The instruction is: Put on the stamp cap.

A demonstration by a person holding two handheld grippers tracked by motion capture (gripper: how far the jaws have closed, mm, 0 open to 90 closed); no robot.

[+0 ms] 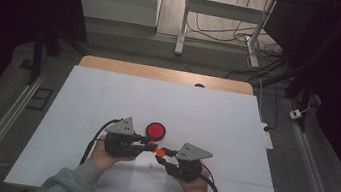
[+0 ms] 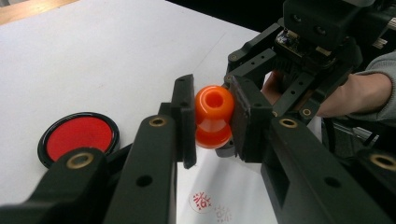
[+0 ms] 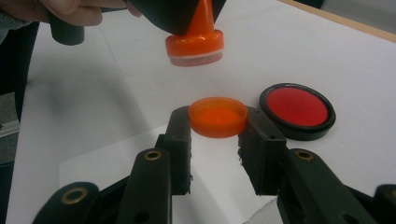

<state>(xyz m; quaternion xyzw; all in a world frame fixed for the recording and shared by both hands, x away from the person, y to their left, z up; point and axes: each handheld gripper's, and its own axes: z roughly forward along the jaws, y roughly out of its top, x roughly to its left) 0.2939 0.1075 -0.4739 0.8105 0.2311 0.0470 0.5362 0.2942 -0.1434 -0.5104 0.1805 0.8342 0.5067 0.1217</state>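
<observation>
My left gripper (image 2: 212,122) is shut on the waisted handle of an orange stamp (image 2: 214,112) and holds it above the table. In the right gripper view the stamp (image 3: 194,44) hangs face down with its whitish stamping face bare. Just below and in front of it, my right gripper (image 3: 215,122) is shut on the stamp's round orange cap (image 3: 218,116), whose open side faces up. In the high view the left gripper (image 1: 150,145) and right gripper (image 1: 162,154) meet tip to tip near the table's front middle, with the stamp (image 1: 152,143) and cap (image 1: 160,151) between them.
A round red ink pad (image 1: 156,131) in a black rim lies open just behind the grippers, also seen as the ink pad (image 2: 79,137) (image 3: 297,109). A white paper sheet (image 1: 149,179) below the hands bears red stamped marks (image 2: 203,201). The white table cover (image 1: 107,97) ends at a wooden edge (image 1: 161,73).
</observation>
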